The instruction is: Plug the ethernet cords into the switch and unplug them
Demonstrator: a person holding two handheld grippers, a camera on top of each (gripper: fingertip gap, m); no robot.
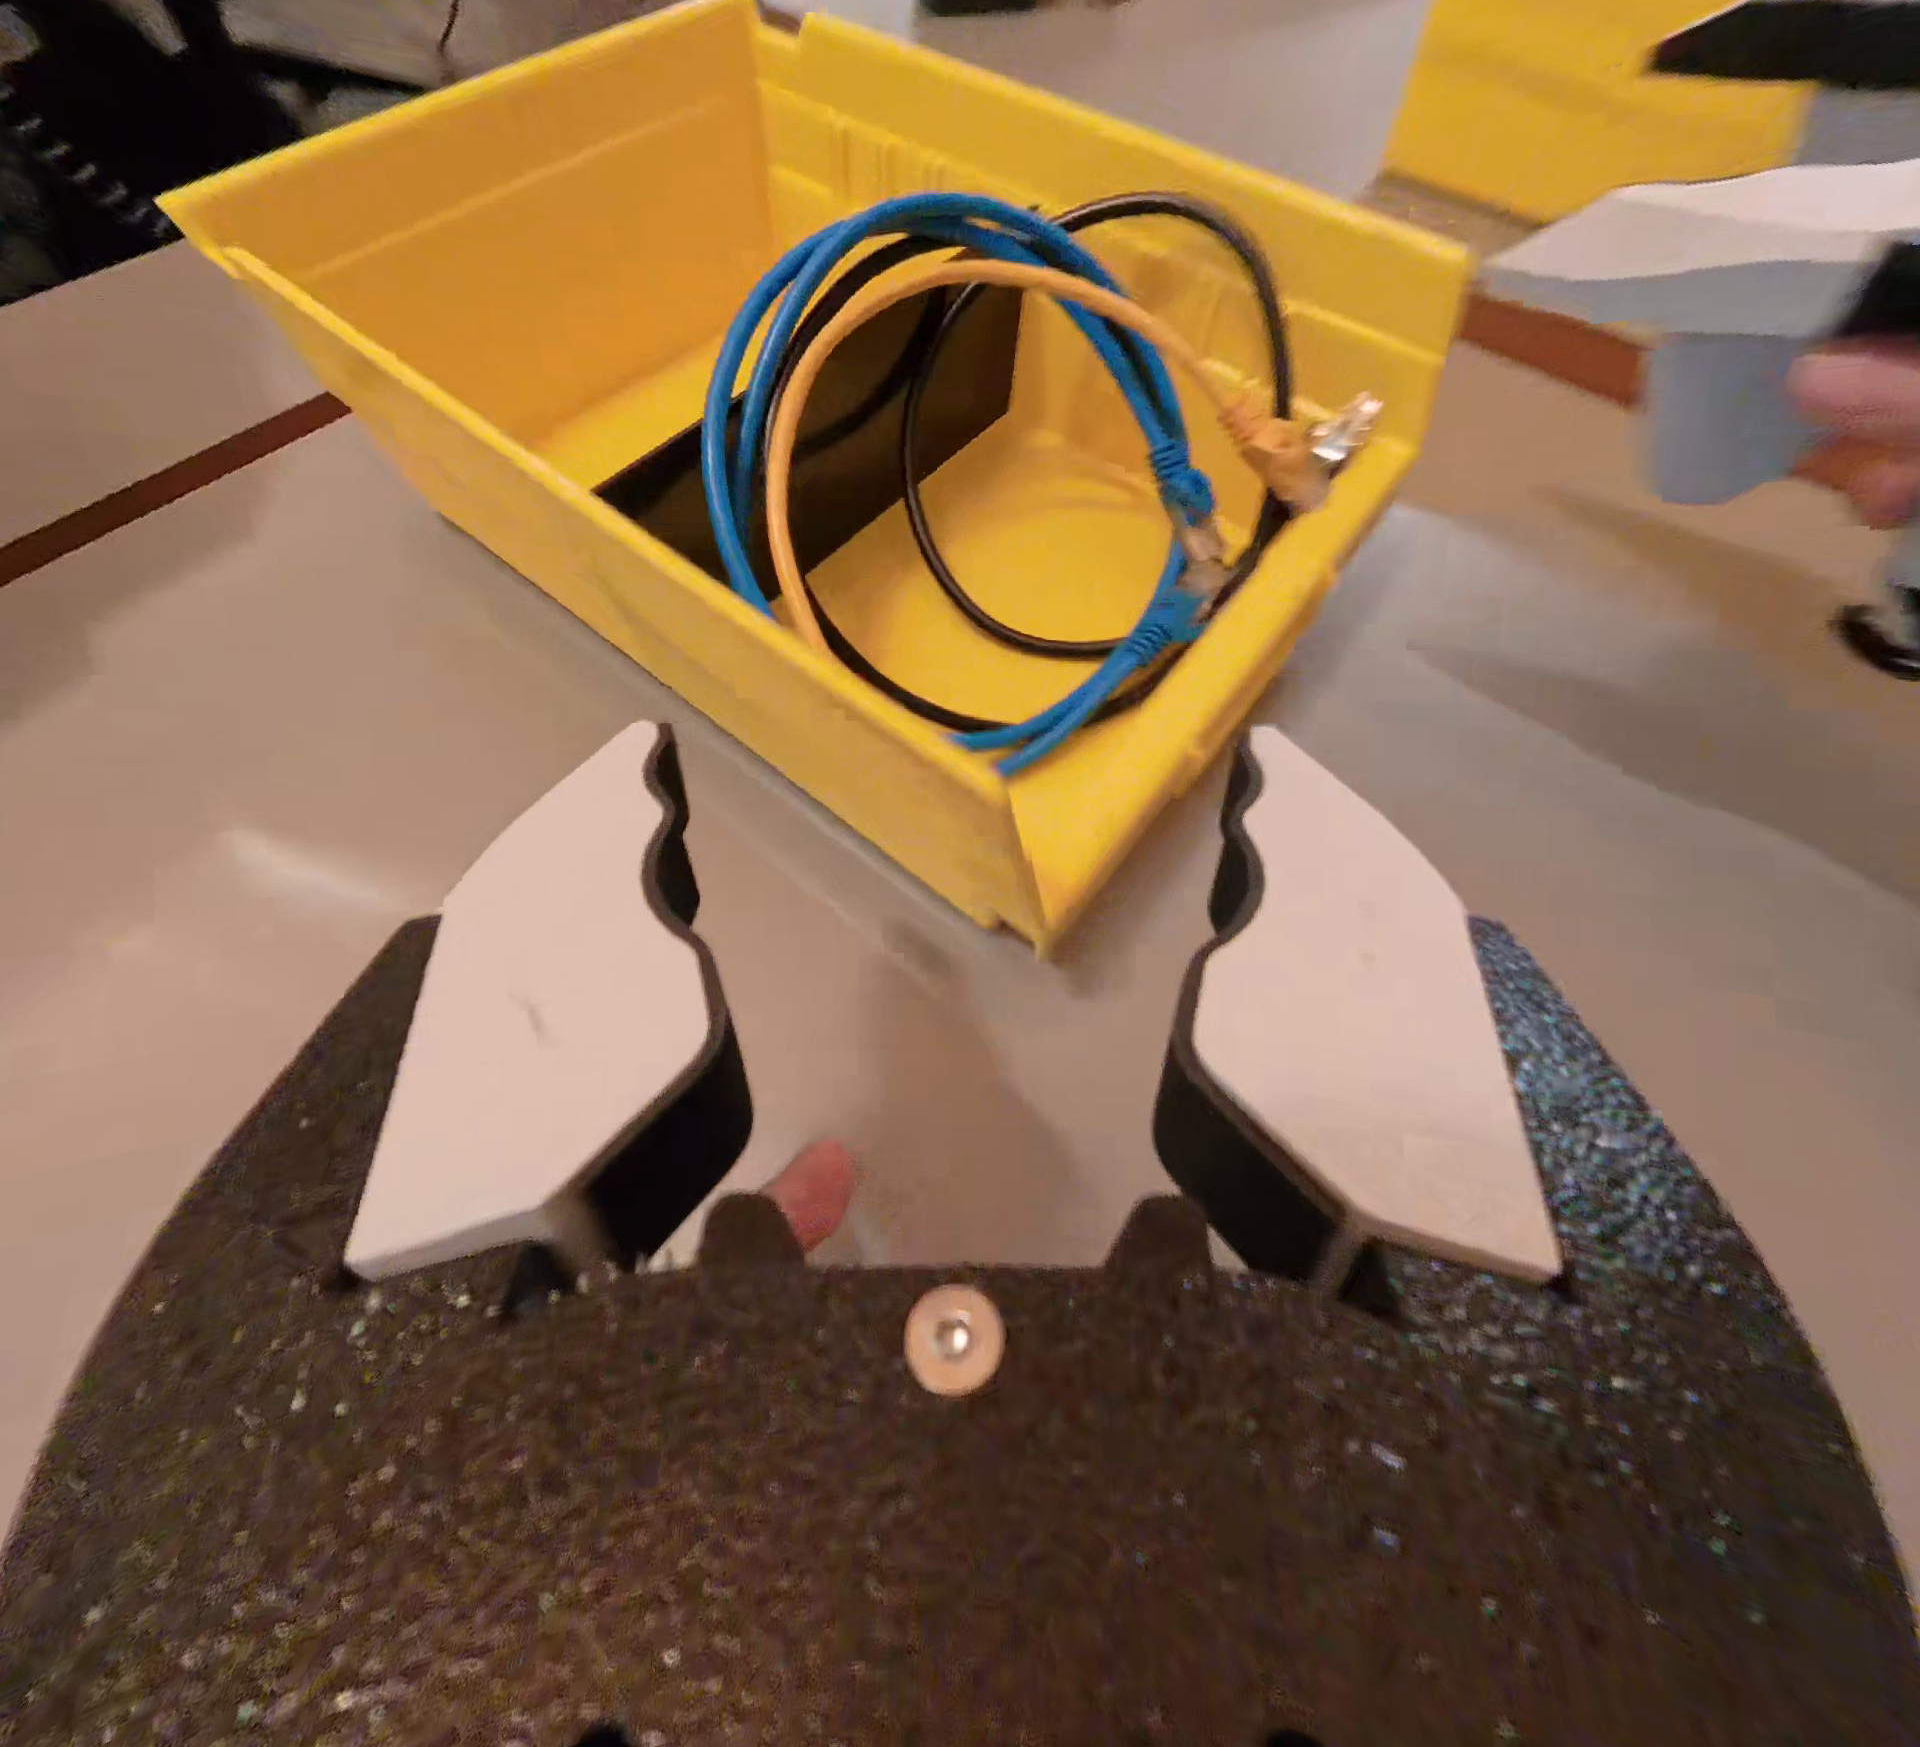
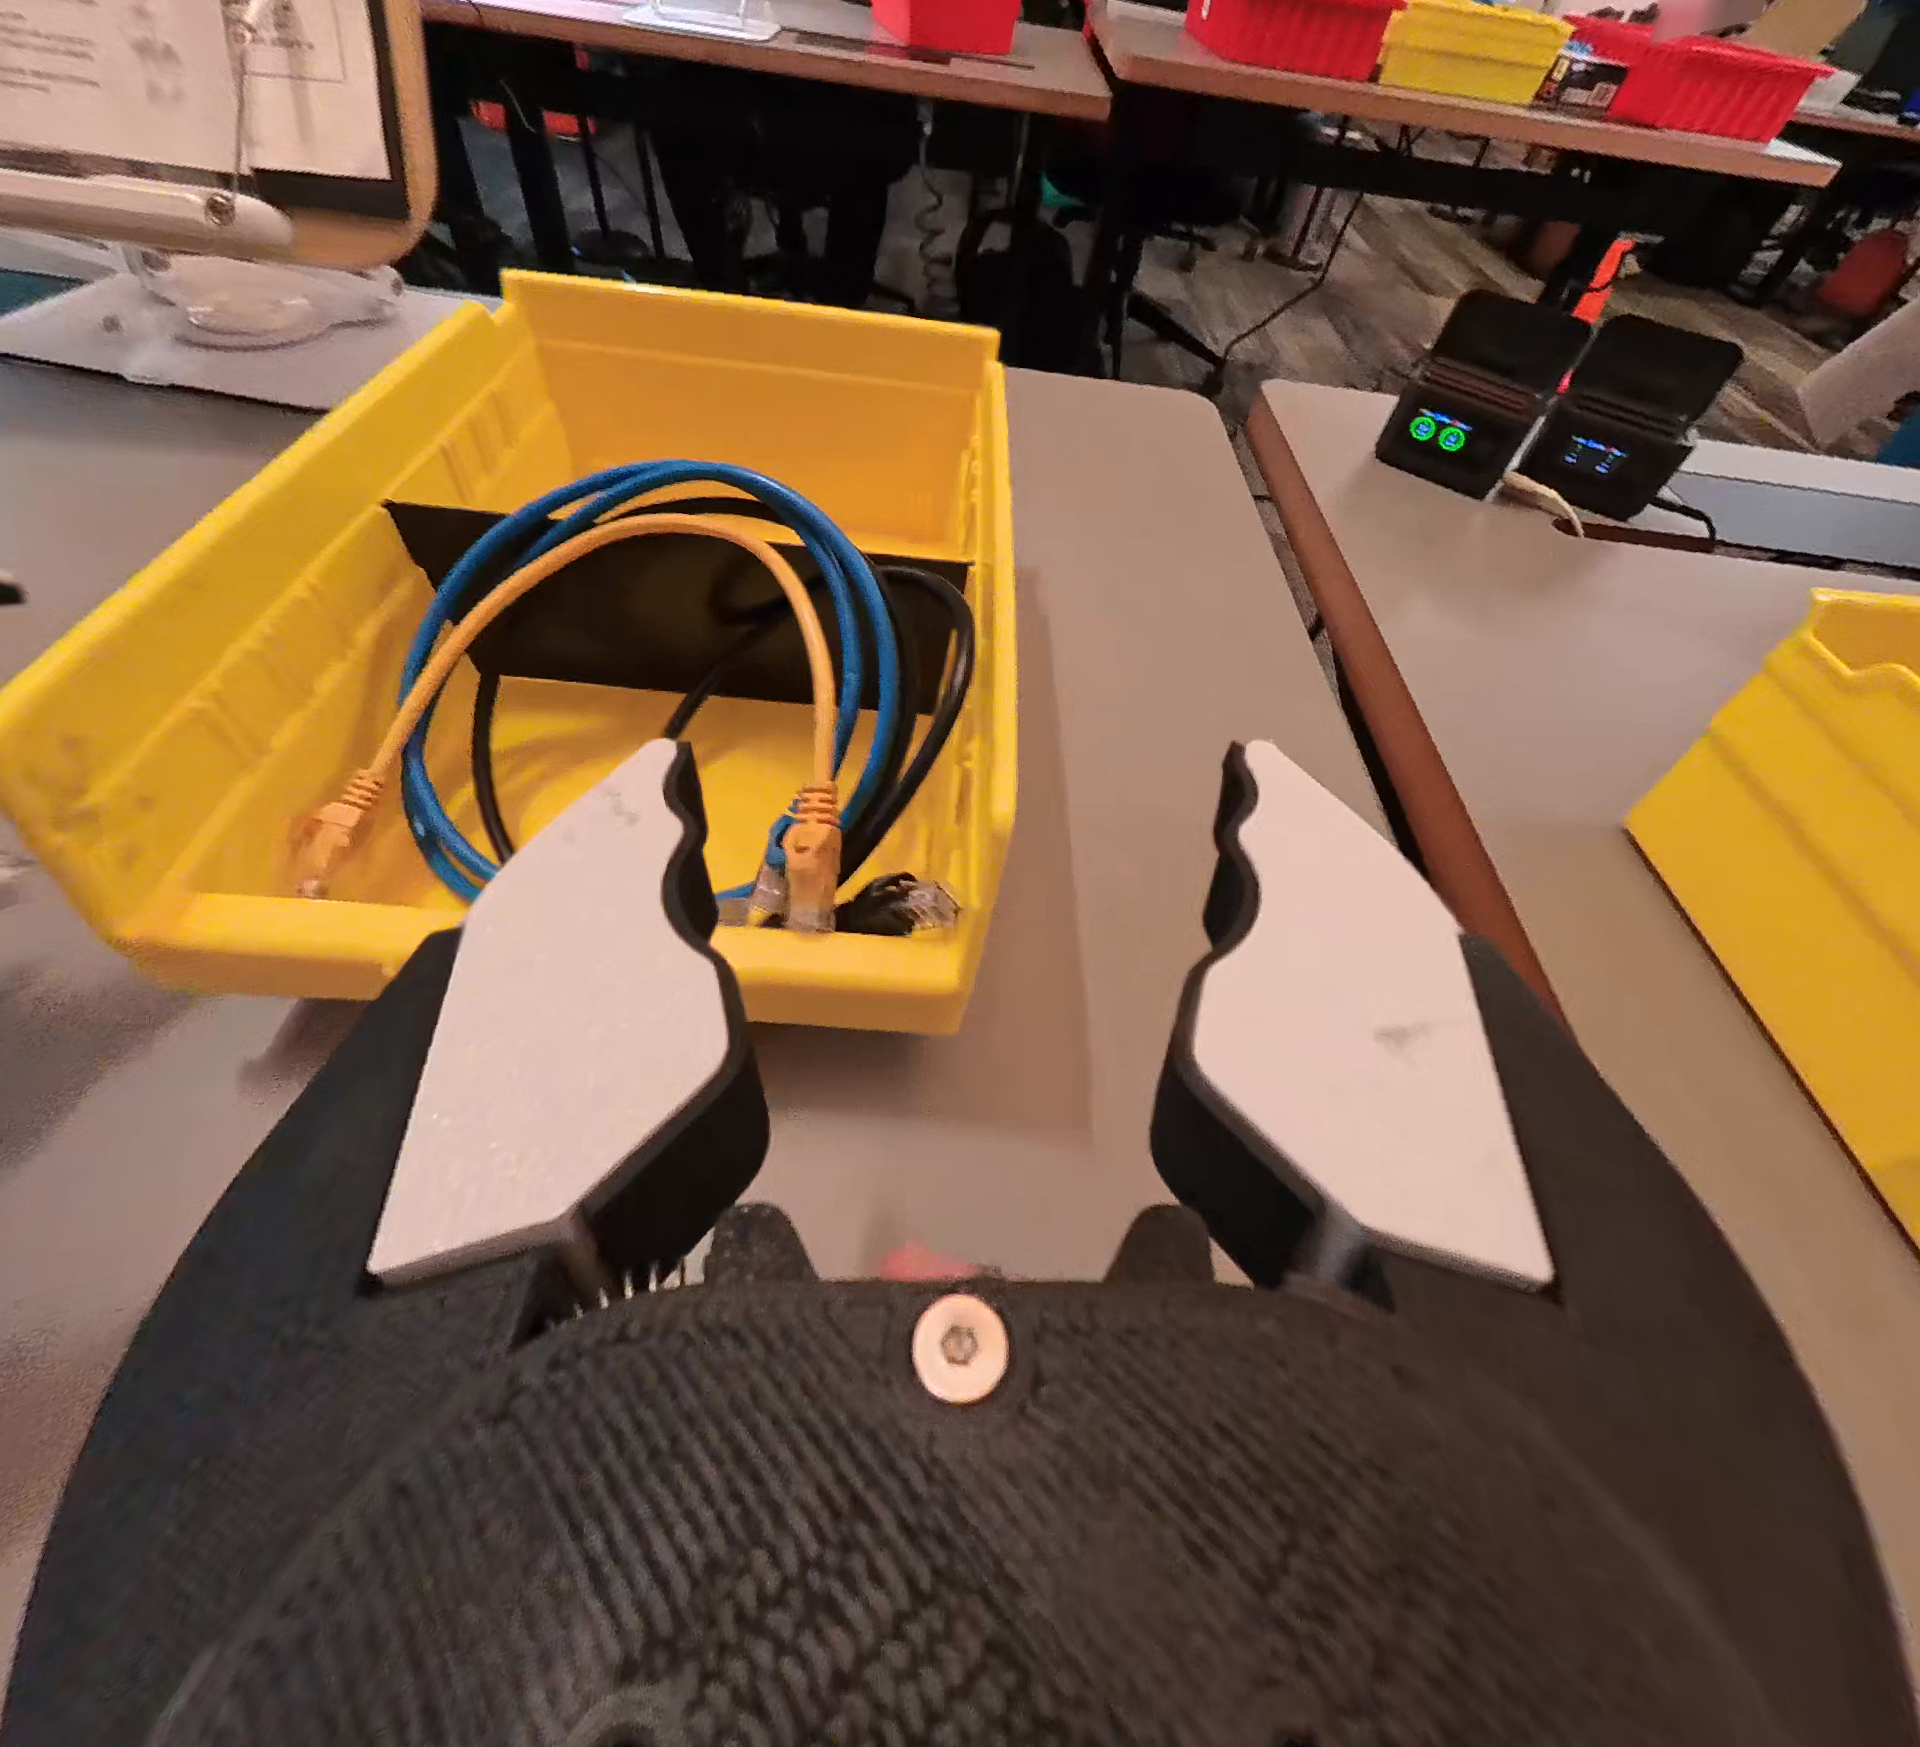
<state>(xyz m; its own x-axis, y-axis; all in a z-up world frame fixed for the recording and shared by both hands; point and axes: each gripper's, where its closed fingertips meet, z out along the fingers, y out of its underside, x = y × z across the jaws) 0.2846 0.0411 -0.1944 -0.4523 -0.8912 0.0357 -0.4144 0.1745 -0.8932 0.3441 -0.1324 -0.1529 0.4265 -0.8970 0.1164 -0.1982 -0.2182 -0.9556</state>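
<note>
A yellow bin (image 1: 520, 243) on the grey table holds three coiled ethernet cords: blue (image 1: 727, 409), yellow (image 1: 1273, 440) and black (image 1: 1276, 305). A black panel (image 1: 862, 398) stands across the bin behind them; I cannot tell a switch apart. My left gripper (image 1: 956, 762) is open and empty, just short of the bin's near corner. The right wrist view shows the same bin (image 2: 748, 388) with the blue (image 2: 878, 637), yellow (image 2: 810, 850) and black (image 2: 961, 648) cords. My right gripper (image 2: 956, 762) is open and empty, at the bin's near right corner.
The right gripper (image 1: 1714, 295) and a hand show at the right of the left wrist view. A second yellow bin (image 2: 1787, 866) stands to the right, across a gap between tables. Two black devices with lit screens (image 2: 1558, 430) stand beyond it. A paper stand (image 2: 187, 35) is at the far left.
</note>
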